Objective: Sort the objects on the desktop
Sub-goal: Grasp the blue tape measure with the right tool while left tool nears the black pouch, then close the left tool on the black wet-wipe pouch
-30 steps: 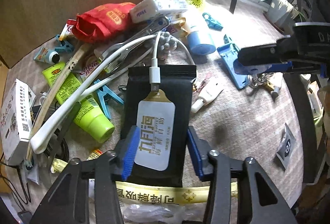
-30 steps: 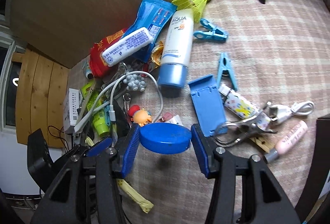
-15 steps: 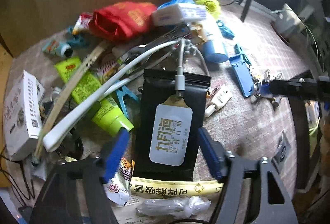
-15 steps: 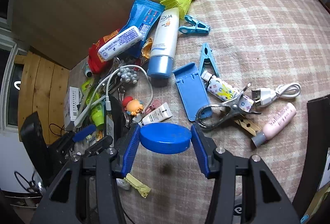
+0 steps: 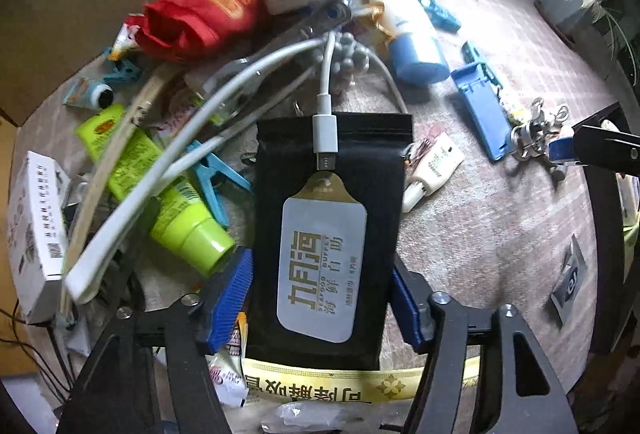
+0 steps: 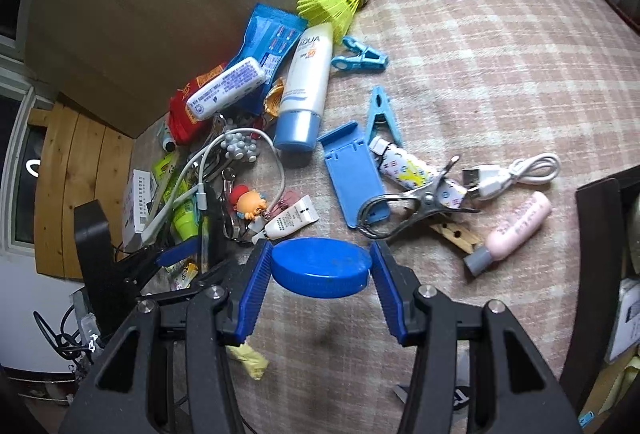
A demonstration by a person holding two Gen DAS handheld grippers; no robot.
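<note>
My left gripper [image 5: 320, 298] straddles the flat black foil pouch with a white label [image 5: 326, 234], which lies on the table; its fingers have just been closing, though I can't tell whether they're pressing on it yet. My right gripper [image 6: 318, 274] is clenched on the round blue plastic lid [image 6: 320, 266], held above the checked tablecloth [image 6: 480, 74]. Risk: the white charging cable [image 5: 325, 130] lies across the pouch's top edge, so lifting may drag the cable and the clutter around it.

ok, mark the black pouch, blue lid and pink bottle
black pouch [image 5: 320, 254], left wrist view, on its white label.
blue lid [image 6: 320, 266], right wrist view, top face.
pink bottle [image 6: 520, 228], right wrist view, mid body.
</note>
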